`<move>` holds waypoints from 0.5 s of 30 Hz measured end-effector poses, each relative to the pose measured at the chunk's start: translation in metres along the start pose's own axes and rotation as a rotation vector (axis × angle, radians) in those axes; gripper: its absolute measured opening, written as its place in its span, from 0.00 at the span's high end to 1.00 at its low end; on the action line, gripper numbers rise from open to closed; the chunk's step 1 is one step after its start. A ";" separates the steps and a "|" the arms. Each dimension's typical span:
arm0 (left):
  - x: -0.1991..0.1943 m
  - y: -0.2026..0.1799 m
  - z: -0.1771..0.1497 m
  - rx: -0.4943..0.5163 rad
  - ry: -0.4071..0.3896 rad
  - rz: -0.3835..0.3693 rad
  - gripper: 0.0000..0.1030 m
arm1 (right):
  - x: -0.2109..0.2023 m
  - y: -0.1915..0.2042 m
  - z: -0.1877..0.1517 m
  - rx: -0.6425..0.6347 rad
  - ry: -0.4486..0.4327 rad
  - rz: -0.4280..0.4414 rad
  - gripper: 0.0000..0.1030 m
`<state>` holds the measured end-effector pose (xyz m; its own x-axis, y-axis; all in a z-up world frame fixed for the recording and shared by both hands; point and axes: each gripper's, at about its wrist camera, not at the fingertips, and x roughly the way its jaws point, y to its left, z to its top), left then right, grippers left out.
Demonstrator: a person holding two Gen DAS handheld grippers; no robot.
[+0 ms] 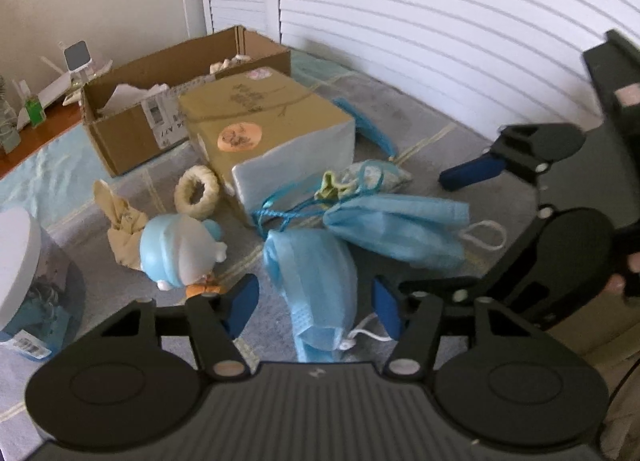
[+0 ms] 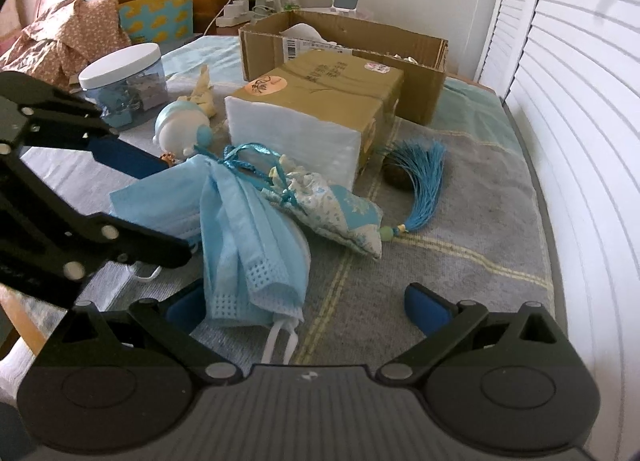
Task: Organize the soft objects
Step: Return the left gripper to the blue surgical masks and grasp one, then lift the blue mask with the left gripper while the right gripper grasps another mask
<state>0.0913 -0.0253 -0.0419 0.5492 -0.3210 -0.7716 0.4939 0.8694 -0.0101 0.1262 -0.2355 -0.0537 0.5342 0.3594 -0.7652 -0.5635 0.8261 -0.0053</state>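
Two blue face masks (image 1: 316, 281) lie crumpled on the grey towel (image 1: 432, 149), one between my left gripper's (image 1: 316, 307) half-spread pads, untouched. My right gripper (image 2: 316, 307) gapes wide, released, the other mask (image 2: 248, 245) by its left pad. Close by: tasselled sachet (image 2: 340, 217), tissue pack (image 1: 276, 129), snowman figure (image 1: 176, 249), woven ring (image 1: 198, 191). Cardboard box (image 1: 160, 101) behind; louvred doors (image 1: 440, 21) alongside.
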 end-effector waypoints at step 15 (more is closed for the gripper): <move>-0.004 0.006 -0.003 -0.041 0.013 -0.008 0.75 | -0.016 0.007 -0.002 -0.006 -0.024 0.064 0.08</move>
<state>0.0900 -0.0170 -0.0405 0.5366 -0.3229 -0.7796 0.4697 0.8818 -0.0420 0.1127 -0.2359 -0.0429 0.5121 0.4215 -0.7484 -0.6007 0.7986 0.0388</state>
